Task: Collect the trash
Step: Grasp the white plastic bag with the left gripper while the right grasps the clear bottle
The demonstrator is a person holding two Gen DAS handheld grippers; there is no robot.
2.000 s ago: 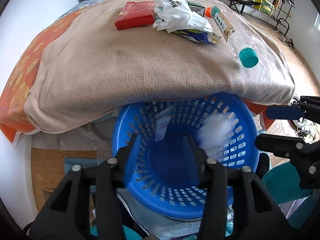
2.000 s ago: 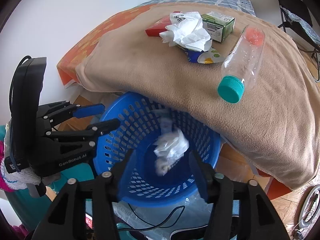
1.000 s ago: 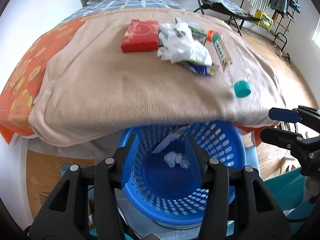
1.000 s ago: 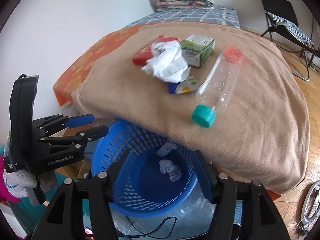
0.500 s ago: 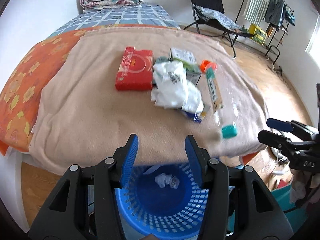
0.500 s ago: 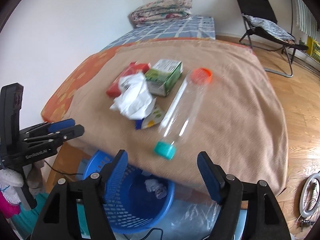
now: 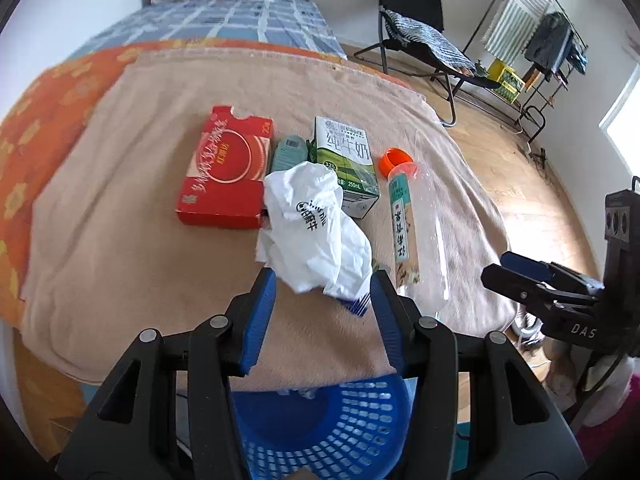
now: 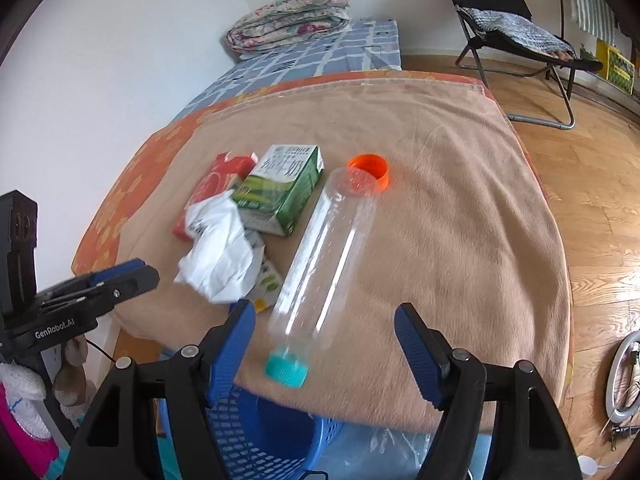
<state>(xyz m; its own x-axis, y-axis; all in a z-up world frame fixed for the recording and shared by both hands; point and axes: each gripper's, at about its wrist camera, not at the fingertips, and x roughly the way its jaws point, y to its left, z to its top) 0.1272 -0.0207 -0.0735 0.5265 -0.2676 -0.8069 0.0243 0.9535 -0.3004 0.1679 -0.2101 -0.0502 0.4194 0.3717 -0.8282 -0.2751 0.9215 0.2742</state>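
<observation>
We are seeing the box (image 7: pixel 224 176), carton (image 7: pixel 346 160) and bottle (image 7: pixel 416 236) lying left to right on the blanket (image 7: pixel 120 248) — the basket (image 7: pixel 320 436) sitting below its near edge.

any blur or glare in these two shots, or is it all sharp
Left wrist view: mostly sharp, print on the milk carton readable, fisheye bending the bed edges, bright window at far right. Right wrist view: the clear plastic bottle and its teal cap are motion-smeared, with pale streaks of glare along the bottle; the left claw is slightly soft.

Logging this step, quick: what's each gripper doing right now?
Left gripper: open, holding nothing.
Right gripper: open, holding nothing.
</observation>
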